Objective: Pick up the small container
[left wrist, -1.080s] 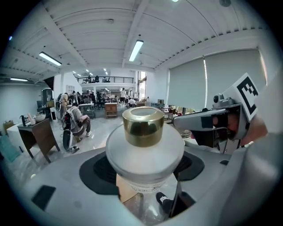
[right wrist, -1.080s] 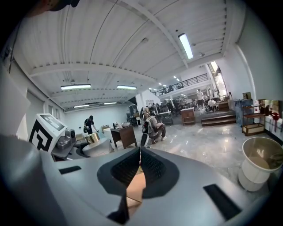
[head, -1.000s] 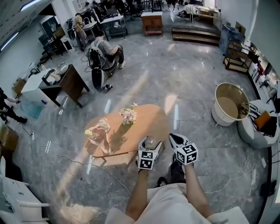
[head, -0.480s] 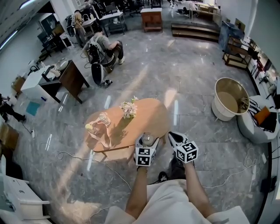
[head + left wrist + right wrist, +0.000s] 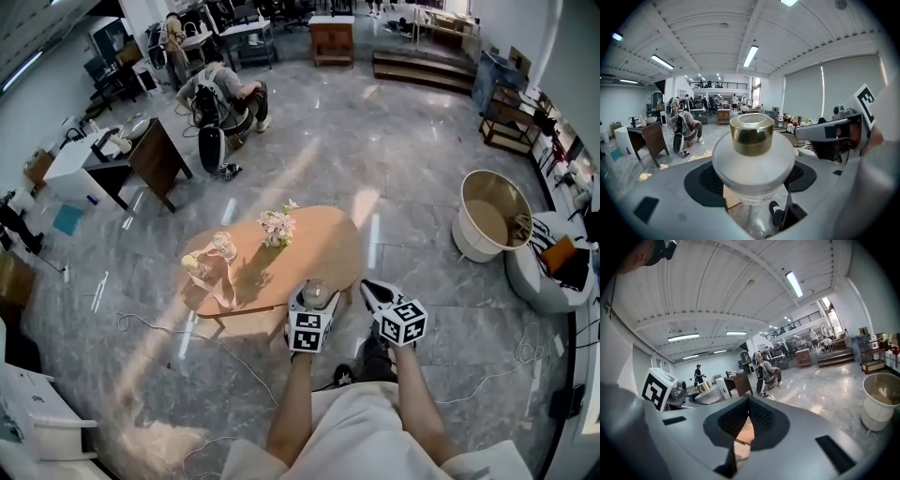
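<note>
Left claw clamped on gold-capped frosted small container, contents unseen, right claw closed, empty

Polished grey marble floor; oval wooden bench at centre; dark desk beyond its left end; strip lights overhead.

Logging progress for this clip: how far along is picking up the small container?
Done: the left gripper is shut on the small container, gripping its frosted body below the gold cap. In hand: it is held up by the wooden table edge, floor visible beneath it. The right gripper is shut, empty. Left: seemingly nothing of the pickup itself.
</note>
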`<state>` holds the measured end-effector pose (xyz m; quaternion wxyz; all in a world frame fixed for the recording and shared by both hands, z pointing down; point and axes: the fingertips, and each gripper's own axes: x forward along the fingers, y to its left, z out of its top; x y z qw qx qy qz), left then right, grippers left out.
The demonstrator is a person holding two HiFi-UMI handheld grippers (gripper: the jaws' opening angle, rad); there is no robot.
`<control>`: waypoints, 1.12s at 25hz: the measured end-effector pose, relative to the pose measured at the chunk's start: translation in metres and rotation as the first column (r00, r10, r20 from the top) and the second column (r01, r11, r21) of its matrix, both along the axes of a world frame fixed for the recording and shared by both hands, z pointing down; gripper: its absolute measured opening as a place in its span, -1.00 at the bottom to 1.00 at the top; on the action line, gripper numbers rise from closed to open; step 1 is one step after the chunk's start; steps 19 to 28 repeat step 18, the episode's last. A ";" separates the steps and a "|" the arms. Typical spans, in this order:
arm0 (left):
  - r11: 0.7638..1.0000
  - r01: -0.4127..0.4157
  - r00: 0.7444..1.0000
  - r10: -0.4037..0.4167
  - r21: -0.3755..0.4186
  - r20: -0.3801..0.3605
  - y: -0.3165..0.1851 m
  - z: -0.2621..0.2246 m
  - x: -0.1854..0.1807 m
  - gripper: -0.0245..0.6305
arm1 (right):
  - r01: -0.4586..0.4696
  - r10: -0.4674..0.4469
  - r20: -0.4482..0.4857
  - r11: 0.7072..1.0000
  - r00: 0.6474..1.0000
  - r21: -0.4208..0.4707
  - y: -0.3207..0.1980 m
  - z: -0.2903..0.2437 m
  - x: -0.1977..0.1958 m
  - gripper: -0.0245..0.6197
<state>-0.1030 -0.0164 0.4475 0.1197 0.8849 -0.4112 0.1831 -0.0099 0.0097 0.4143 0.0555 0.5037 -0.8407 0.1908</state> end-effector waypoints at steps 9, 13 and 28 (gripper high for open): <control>1.000 0.009 1.000 -0.009 -0.006 -0.012 0.005 0.006 -0.010 0.09 | 0.035 -0.035 -0.041 0.999 0.999 0.002 0.004 0.002 -0.017 -0.71; 1.000 0.003 1.000 -0.003 -0.003 -0.014 0.006 0.003 -0.008 0.09 | 0.028 -0.027 -0.055 1.000 0.998 0.012 0.003 -0.004 -0.013 -0.71; 1.000 0.007 1.000 -0.007 0.008 -0.020 0.008 -0.003 -0.010 0.09 | 0.028 -0.027 -0.073 1.000 0.997 0.010 0.006 -0.004 -0.014 -0.71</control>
